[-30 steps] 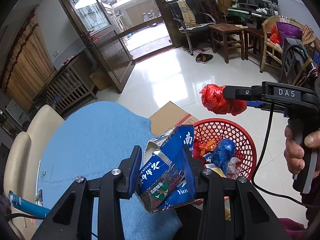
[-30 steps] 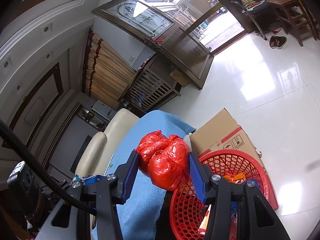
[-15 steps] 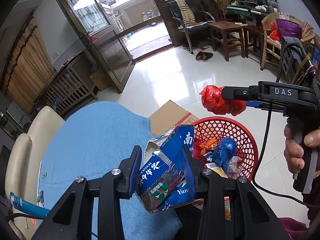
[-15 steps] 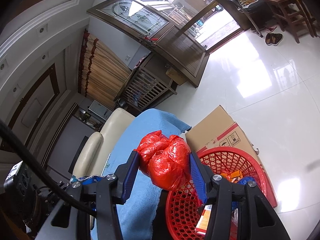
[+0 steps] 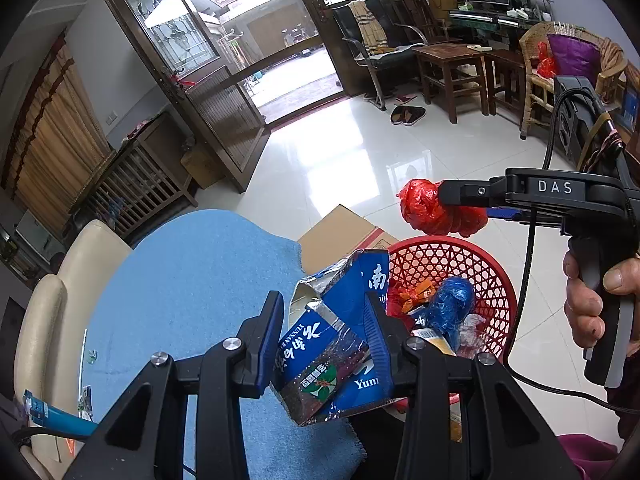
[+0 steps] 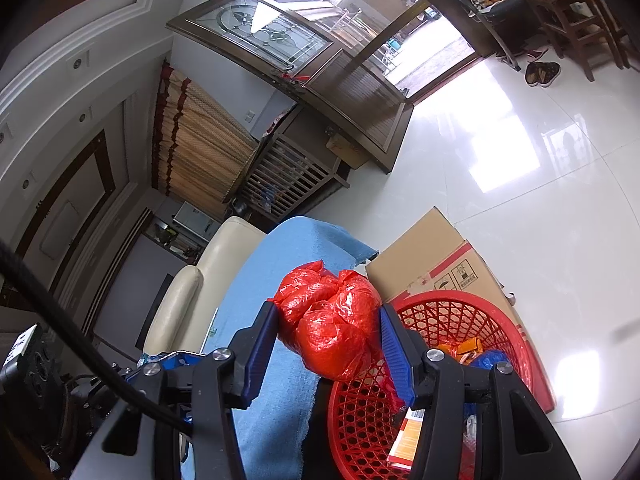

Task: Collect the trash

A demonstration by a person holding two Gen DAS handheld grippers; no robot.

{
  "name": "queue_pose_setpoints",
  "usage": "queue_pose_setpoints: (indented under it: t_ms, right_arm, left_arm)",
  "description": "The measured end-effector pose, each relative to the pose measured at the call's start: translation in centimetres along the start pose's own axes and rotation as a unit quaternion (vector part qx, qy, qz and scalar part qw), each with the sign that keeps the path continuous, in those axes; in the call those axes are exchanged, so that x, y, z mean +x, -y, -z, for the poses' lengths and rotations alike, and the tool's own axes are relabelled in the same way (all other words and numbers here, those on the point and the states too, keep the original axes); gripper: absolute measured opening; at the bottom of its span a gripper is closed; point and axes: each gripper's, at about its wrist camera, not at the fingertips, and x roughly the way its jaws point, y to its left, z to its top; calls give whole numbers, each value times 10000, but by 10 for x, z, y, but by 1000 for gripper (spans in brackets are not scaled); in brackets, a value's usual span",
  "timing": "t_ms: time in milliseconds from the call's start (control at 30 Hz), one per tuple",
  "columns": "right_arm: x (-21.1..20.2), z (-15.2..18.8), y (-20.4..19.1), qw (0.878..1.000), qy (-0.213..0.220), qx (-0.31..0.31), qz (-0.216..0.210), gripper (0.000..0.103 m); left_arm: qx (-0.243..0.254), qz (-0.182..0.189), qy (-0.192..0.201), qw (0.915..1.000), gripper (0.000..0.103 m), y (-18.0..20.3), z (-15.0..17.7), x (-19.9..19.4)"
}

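Observation:
My left gripper (image 5: pixel 324 340) is shut on a crushed blue drink carton (image 5: pixel 328 344) with a silver lining, held over the edge of the blue-covered table (image 5: pixel 192 280). My right gripper (image 6: pixel 328 336) is shut on a crumpled red plastic bag (image 6: pixel 332 324); in the left wrist view the bag (image 5: pixel 432 208) hangs above the red mesh basket (image 5: pixel 452 256). The basket (image 6: pixel 440 316) stands on the floor beside the table and holds a blue wad, orange wrappers and other trash.
A cardboard box (image 5: pixel 340 228) stands against the basket's far side. A cream sofa (image 5: pixel 44 300) lies left of the table. A blue wrapper (image 5: pixel 44 412) lies at the table's near left. White tiled floor, wooden stools (image 5: pixel 452 72) and chairs are beyond.
The right gripper with the red bag has shifted slightly toward the basket. The left gripper and carton have barely moved.

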Motion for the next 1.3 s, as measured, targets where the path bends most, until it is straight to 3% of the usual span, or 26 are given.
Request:
queue_pose_setpoints:
  t_ms: [267, 500, 800, 1100, 1200, 1300]
  right_arm:
    - [1, 0, 4, 9999, 9, 104, 50, 57]
    - [2, 0, 5, 9999, -23, 133, 27, 61]
    - [3, 1, 1, 9999, -37, 91, -35, 64]
    - [8, 2, -9, 9999, -89, -44, -57, 64]
    - [10, 3, -16, 9998, -114, -130, -65, 64]
    - [13, 4, -26, 9996, -148, -239, -71, 64]
  left_arm:
    - [22, -82, -33, 10000, 43, 4, -1, 4]
    - [-3, -182, -21, 9998, 61, 4, -3, 4]
    - [-21, -264, -122, 9996, 63, -1, -1, 8]
    - [-356, -393, -206, 9984, 63, -24, 12, 4]
    - [-484, -482, -141, 9976, 72, -35, 16, -2]
    - [-619, -502, -52, 9968, 74, -44, 20, -10]
